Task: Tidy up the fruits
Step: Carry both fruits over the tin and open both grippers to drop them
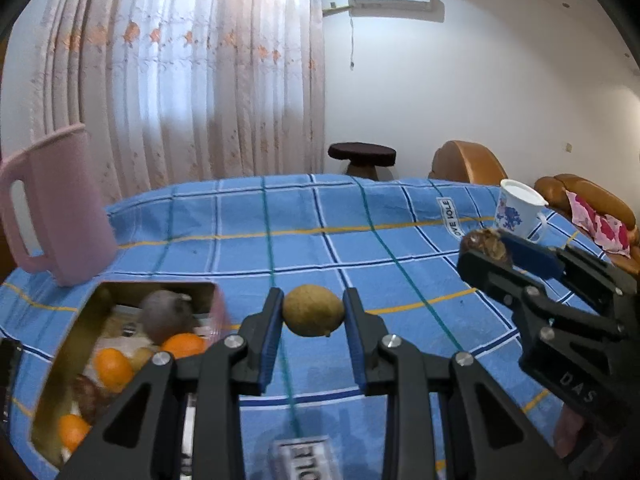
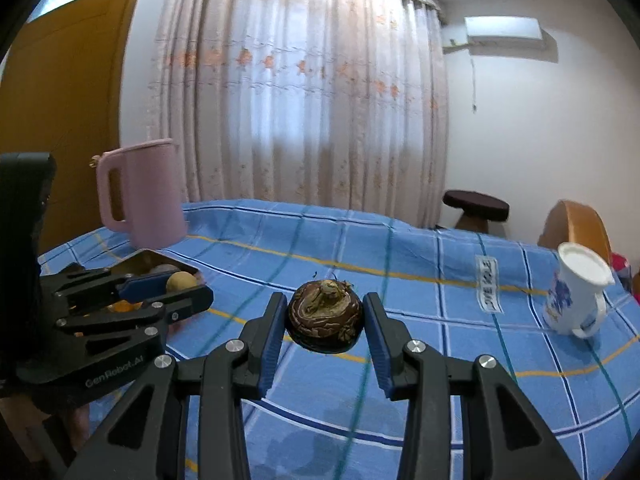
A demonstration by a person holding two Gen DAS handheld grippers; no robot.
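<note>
My left gripper (image 1: 313, 312) is shut on a yellow-green lemon-like fruit (image 1: 313, 310), held above the blue checked cloth. Just left of it lies a gold tin (image 1: 80, 322) holding oranges (image 1: 113, 368) and a dark round fruit (image 1: 166, 314). My right gripper (image 2: 325, 318) is shut on a dark brown, mottled, wrinkled fruit (image 2: 325, 316), also off the cloth. In the left wrist view the right gripper (image 1: 496, 246) shows at the right with the brown fruit (image 1: 486, 244) between its blue pads. In the right wrist view the left gripper (image 2: 176, 286) hangs over the tin (image 2: 140, 262).
A pink jug (image 1: 60, 208) stands behind the tin at the table's left. A white mug with blue flowers (image 1: 518, 210) sits at the right edge. Beyond the table are a dark round stool (image 1: 362, 156), brown sofa cushions (image 1: 468, 162) and a curtain.
</note>
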